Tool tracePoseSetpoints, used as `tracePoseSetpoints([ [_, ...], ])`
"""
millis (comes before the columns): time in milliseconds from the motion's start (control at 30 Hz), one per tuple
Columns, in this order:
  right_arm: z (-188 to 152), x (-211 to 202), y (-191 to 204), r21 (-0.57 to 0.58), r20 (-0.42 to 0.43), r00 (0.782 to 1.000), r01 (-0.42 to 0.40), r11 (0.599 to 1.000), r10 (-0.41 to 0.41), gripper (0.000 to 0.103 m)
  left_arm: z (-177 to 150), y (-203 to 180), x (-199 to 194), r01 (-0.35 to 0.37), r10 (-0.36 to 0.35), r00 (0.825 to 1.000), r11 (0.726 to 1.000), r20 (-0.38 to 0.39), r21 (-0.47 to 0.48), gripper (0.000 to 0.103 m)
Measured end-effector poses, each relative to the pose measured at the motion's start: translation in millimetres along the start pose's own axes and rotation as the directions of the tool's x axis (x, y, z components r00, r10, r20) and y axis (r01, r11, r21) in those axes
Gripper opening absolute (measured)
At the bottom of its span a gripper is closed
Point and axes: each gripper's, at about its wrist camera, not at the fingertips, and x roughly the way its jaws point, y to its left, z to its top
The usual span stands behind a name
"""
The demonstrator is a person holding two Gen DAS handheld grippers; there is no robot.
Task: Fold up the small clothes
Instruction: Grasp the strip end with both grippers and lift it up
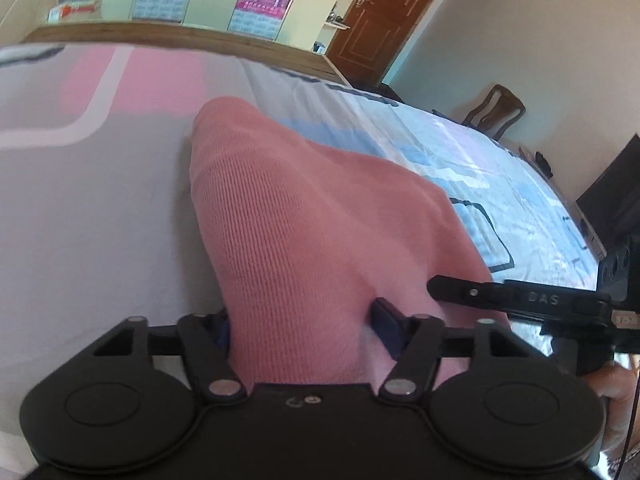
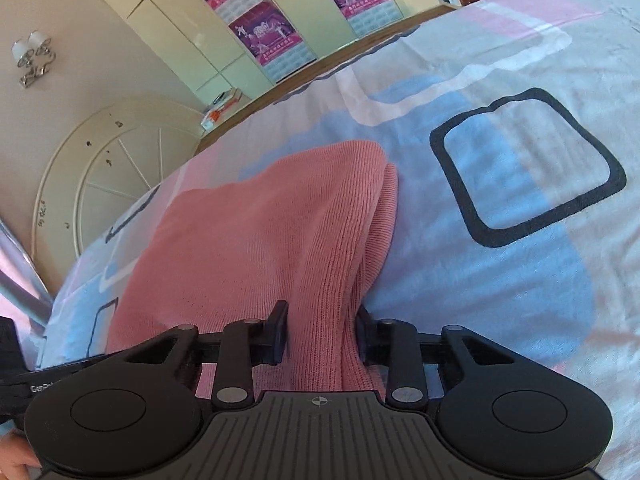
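Note:
A pink knitted garment (image 1: 304, 208) lies on the patterned bedsheet (image 1: 88, 208), its folded edge running away from me. My left gripper (image 1: 304, 316) is shut on the near end of the garment, the knit bunched between both fingers. In the right wrist view the same pink garment (image 2: 248, 240) shows a doubled edge on its right side. My right gripper (image 2: 322, 320) is shut on a gathered ridge of that cloth. One finger (image 1: 452, 288) of the right gripper reaches in from the right in the left wrist view, resting against the garment's edge.
The sheet (image 2: 520, 280) carries pink, blue and white blocks with dark outlined squares. A wooden bed edge (image 1: 180, 36), a wardrobe with purple posters (image 2: 260, 36), a brown door (image 1: 380, 16), a wooden chair (image 1: 496, 108) and a dark screen (image 1: 616, 188) surround the bed. A white headboard (image 2: 112, 160) stands at the left.

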Motion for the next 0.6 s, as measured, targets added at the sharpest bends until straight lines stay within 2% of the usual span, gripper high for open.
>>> tracePoseSetpoints([
  [100, -0.7, 4.9, 7.4, -0.021, 0.01, 1.0, 0.024, 0.999, -0.024, 0.036, 0.5, -5.2, 2.4, -0.02, 0.02, 1.0, 1.0, -0.001, 0.021, 0.061],
  [133, 0.0, 5.8, 10.5, -0.032, 0.005, 0.999, 0.032, 0.999, -0.032, 0.036, 1.4, -3.9, 1.6, -0.022, 0.022, 1.0, 1.0, -0.003, 0.016, 0.058],
  [167, 0.0, 5.4, 13.2, -0.034, 0.001, 0.999, 0.041, 0.999, -0.041, 0.035, 2.4, -6.5, -0.1, -0.027, 0.027, 1.0, 0.999, -0.003, 0.018, 0.055],
  [200, -0.5, 5.8, 15.8, -0.033, -0.004, 0.999, 0.046, 0.998, -0.046, 0.028, 2.3, -9.7, -3.5, -0.036, 0.036, 0.999, 0.999, 0.003, 0.032, 0.048],
  [233, -0.3, 4.4, 17.2, -0.032, -0.009, 0.999, 0.044, 0.999, -0.045, 0.026, 2.6, -14.4, -7.0, -0.046, 0.045, 0.999, 0.998, 0.011, 0.053, 0.042],
  [333, 0.5, -1.8, 22.5, -0.021, 0.003, 0.999, 0.034, 0.999, -0.034, 0.024, 4.1, -22.7, -14.1, -0.068, 0.066, 0.998, 0.994, 0.024, 0.086, 0.036],
  [433, 0.5, -9.1, 30.1, 0.01, 0.027, 1.0, -0.005, 1.0, 0.005, 0.023, 4.4, -26.9, -22.8, -0.074, 0.069, 0.997, 0.991, 0.042, 0.111, 0.033],
  [600, 5.4, -20.8, 53.0, -0.009, 0.055, 0.997, -0.045, 0.999, 0.045, 0.021, 5.9, -29.7, -38.2, -0.059, 0.051, 0.996, 0.99, 0.068, 0.126, 0.032],
])
